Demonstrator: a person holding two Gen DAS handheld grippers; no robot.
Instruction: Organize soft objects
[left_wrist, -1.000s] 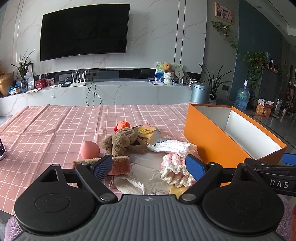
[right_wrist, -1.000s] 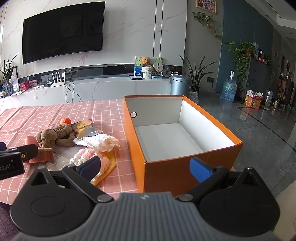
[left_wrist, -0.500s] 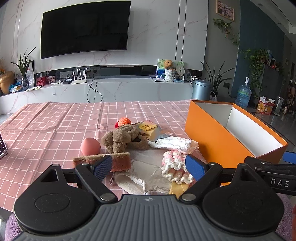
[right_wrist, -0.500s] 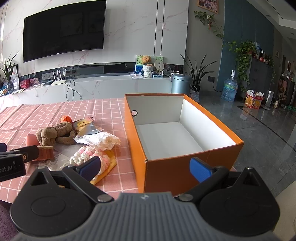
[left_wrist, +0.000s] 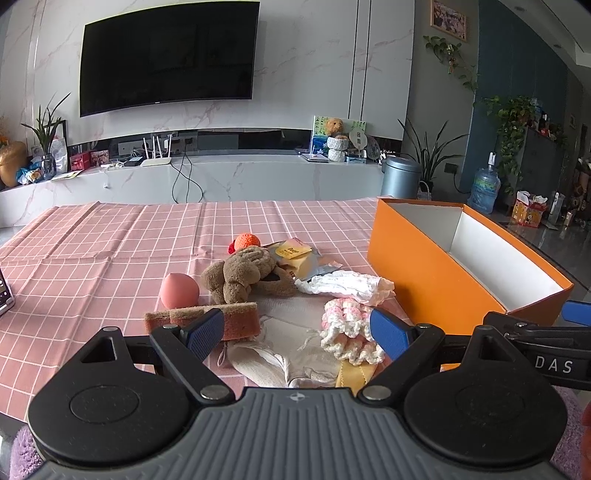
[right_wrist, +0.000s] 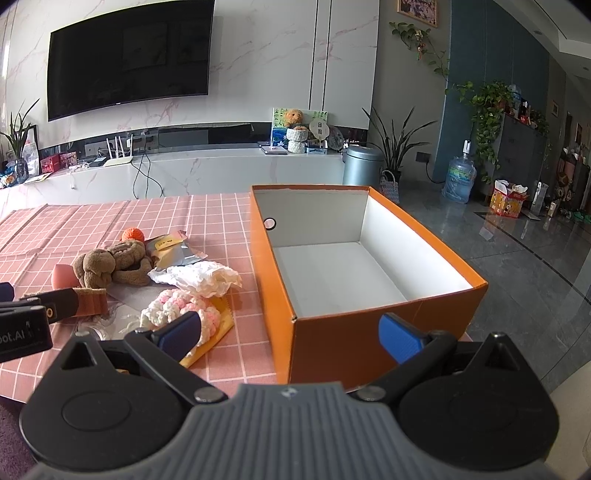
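On the pink-checked table (left_wrist: 110, 251), soft toys lie beside an orange box (right_wrist: 369, 328); left tool (left_wrist: 295, 332) and right tool (right_wrist: 290, 334) both gape wide, holding nothing.

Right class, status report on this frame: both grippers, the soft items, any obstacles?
Left gripper open, empty. Right gripper open, empty. Brown plush toy, pink-white crochet piece on table; orange cardboard box empty. Path clear.

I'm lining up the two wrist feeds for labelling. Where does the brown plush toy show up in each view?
Left wrist: brown plush toy lies centre frame, beyond the open left gripper, behind the sponge.
Right wrist: brown plush toy sits at the left, far from the open right gripper.
Shared landmark: the orange box, to the toy's right in both.
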